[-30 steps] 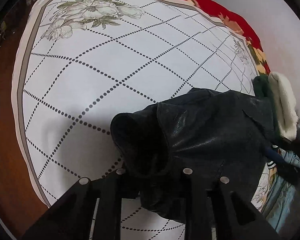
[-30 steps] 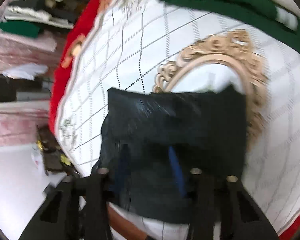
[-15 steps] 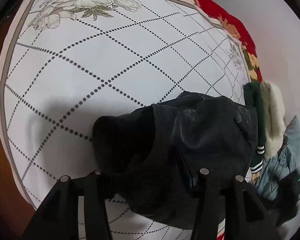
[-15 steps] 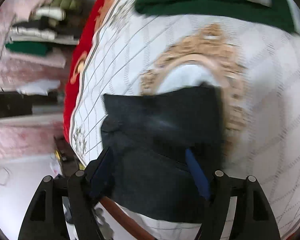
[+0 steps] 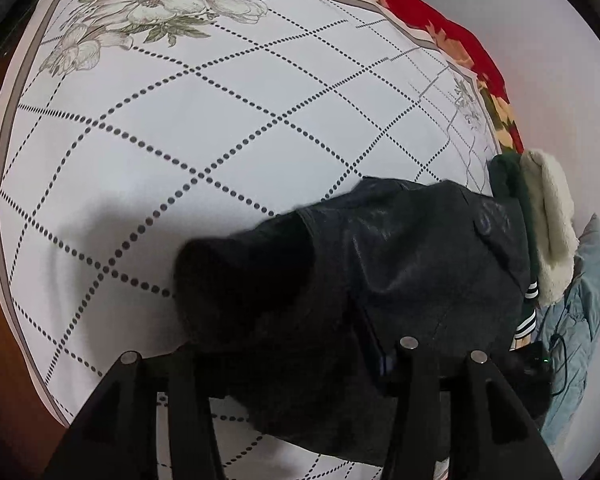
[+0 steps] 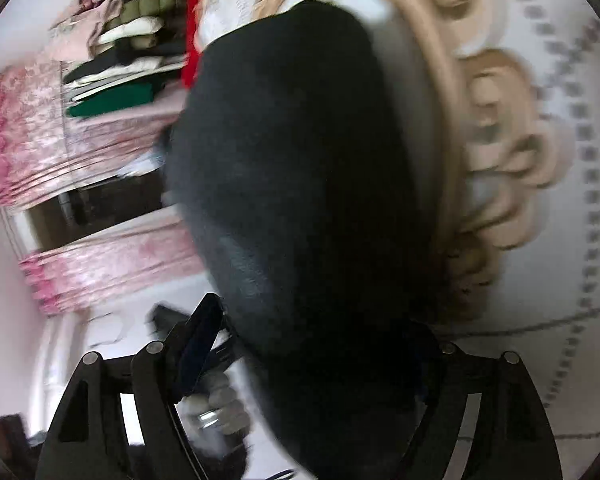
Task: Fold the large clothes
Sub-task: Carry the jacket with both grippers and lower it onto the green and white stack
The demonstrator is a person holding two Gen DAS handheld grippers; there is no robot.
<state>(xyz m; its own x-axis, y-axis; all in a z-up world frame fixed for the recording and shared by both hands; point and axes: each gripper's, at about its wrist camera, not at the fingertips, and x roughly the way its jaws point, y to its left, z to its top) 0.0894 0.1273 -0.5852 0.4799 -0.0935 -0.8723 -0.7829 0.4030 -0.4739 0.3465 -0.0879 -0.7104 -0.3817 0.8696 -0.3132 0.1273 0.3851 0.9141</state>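
Black leather jacket (image 5: pixel 400 272) bunched on white dotted-grid bedspread (image 5: pixel 220 128); left gripper (image 5: pixel 296 364) jaws parted over jacket edge.

No text, label, brand, number or sign can be read in either wrist view.

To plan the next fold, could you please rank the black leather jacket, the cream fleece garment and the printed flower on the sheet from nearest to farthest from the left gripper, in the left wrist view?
1. Black leather jacket: between the left gripper fingers.
2. Cream fleece garment: right edge, beyond the jacket.
3. Printed flower: far upper left corner of the sheet.
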